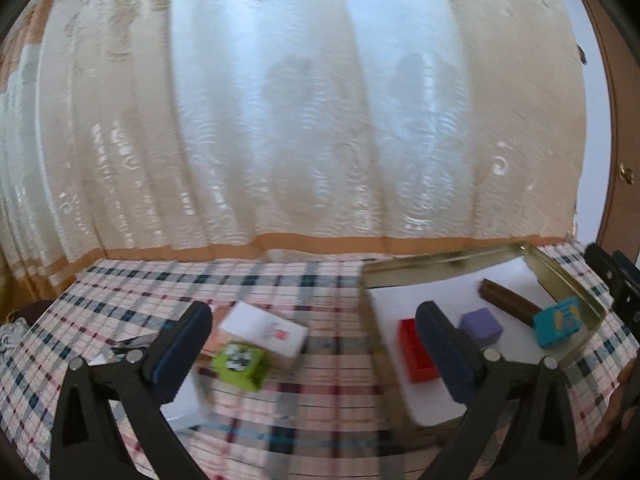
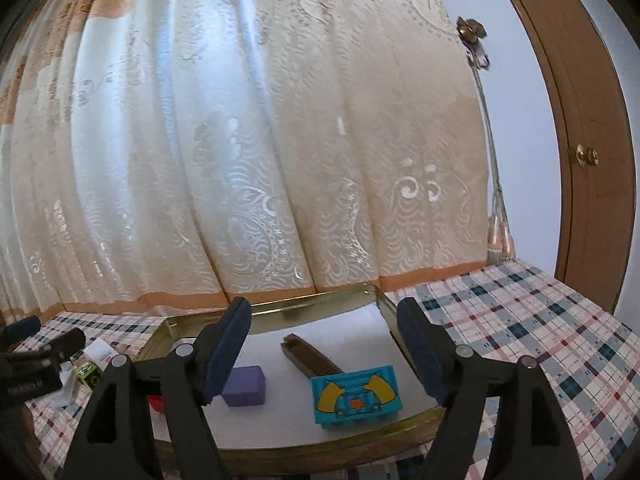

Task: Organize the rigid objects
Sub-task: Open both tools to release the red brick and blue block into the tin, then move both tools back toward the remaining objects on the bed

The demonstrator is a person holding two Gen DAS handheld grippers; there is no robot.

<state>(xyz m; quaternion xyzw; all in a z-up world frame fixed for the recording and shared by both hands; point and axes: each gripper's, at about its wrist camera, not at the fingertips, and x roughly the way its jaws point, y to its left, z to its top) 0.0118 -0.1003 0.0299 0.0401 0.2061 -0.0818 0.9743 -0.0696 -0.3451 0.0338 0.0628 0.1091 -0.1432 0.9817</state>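
A gold tin tray (image 2: pixel 320 298) with a white lining holds a blue printed block (image 2: pixel 356 398), a purple block (image 2: pixel 244 386), a brown stick-shaped piece (image 2: pixel 312 358) and a red block (image 1: pixel 416 354). My right gripper (image 2: pixel 324 316) hovers over the tray's near side, open, with nothing between its pads. My left gripper (image 1: pixel 314 320) stands wide open over the plaid cloth, left of the tray (image 1: pixel 440 260). A green cube (image 1: pixel 240 364) and a white box (image 1: pixel 266 330) lie on the cloth just inside its left finger, untouched.
A plaid tablecloth (image 2: pixel 540 320) covers the table, with a cream curtain (image 1: pixel 300 120) hanging close behind it. A brown door (image 2: pixel 584 156) stands at the right. Papers and small items lie at the cloth's left (image 1: pixel 132 342). The right gripper's body (image 1: pixel 616 280) shows beyond the tray.
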